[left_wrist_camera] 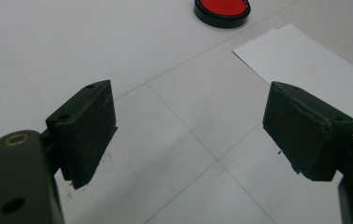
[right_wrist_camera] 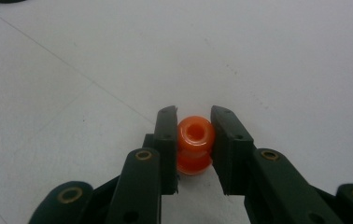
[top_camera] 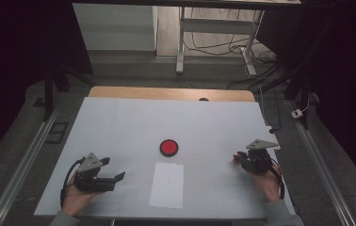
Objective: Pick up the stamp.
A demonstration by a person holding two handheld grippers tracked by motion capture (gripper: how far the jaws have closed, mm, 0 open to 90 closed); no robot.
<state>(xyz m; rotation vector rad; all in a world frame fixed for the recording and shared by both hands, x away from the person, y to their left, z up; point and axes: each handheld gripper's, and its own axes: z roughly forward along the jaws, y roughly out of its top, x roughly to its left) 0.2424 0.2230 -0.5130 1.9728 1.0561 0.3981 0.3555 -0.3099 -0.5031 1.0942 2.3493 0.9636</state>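
Note:
A small orange spool-shaped piece stands on the white table cover, and my right gripper is shut on it, a pad pressed against each side. In the high view this gripper rests at the right of the table, with the orange piece at its tip. My left gripper lies low at the front left, open, with nothing between its fingers. Its own view shows the jaws of the left gripper spread wide over bare cover.
A round red pad in a black rim sits mid-table; it is also the red pad ahead of the left gripper. A white paper sheet lies in front of it. The white cover spans the table.

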